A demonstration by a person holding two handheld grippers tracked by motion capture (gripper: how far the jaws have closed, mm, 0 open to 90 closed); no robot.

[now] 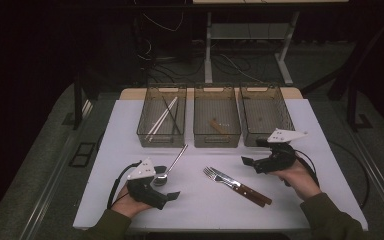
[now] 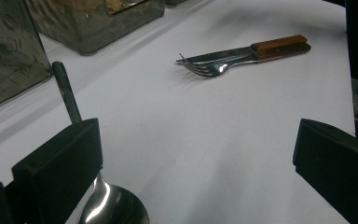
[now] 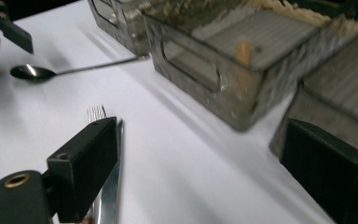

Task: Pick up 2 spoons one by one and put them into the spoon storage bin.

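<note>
— How far is the sorting being carried?

— Chopsticks [image 1: 162, 117] are lying in the far left bin [image 1: 145, 131]. The spoon [image 1: 161, 177], fork [image 1: 214, 174] and knife [image 1: 240, 184] are still being left on the tabletop [image 1: 200, 200].

— And the tongs?

— Left tongs [image 1: 172, 196] are being held apart beside the spoon; right tongs [image 1: 246, 161], apart too, near the fork.

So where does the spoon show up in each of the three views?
High view: the spoon lies left of centre, bowl beside the left gripper.
Left gripper view: bowl at the bottom edge, handle running up and left.
Right gripper view: upper left.
Shared landmark: the fork and knife pair.
</note>
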